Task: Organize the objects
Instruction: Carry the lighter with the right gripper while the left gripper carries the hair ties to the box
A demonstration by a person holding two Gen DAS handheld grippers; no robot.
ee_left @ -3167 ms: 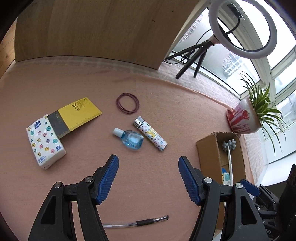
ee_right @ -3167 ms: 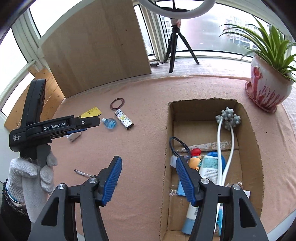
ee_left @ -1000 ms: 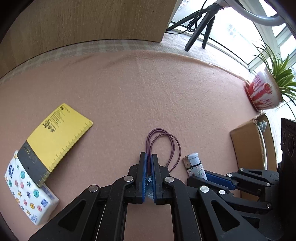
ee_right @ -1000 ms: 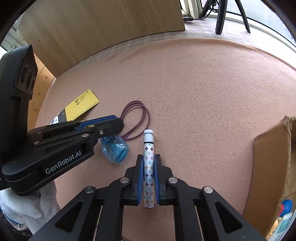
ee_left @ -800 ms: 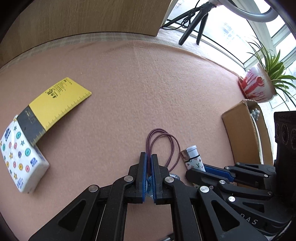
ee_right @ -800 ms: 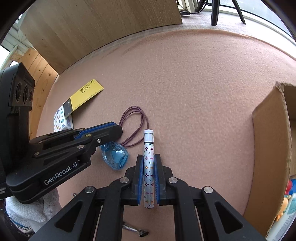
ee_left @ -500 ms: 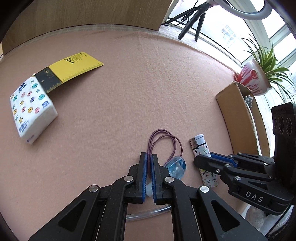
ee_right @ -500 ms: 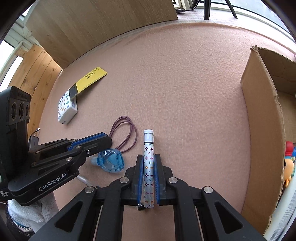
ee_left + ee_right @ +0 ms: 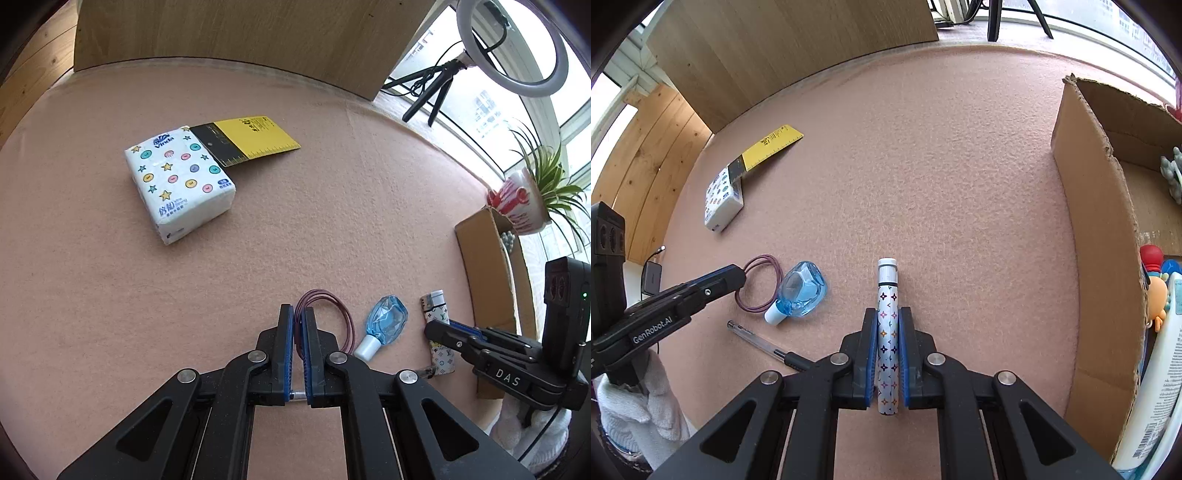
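Left gripper (image 9: 298, 325): fingers pressed nearly together, pinching one side of the bands (image 9: 334, 317); only a thin slit shows between the blue pads (image 9: 289, 343).
Bands: a dark purple loop lying on the pink cloth (image 9: 258, 236), its free part bulging out right of the fingertips.
Right gripper (image 9: 888, 332): fingers closed on the lighter (image 9: 887, 332), clamping its patterned body from both sides.
Lighter: points forward along the fingers, white cap end sticking out past the tips; whether it touches the cloth, cannot tell.
Bottle (image 9: 799, 290): small, blue, on its side between bands and lighter, white cap toward the camera.
Pen (image 9: 764, 345): clear barrel, lying on the cloth near the bottle's cap.
Box (image 9: 1100, 236): cardboard, open, right of the lighter, with items inside.
Tissues (image 9: 179, 181): far left, touching the yellow ruler (image 9: 255, 142).
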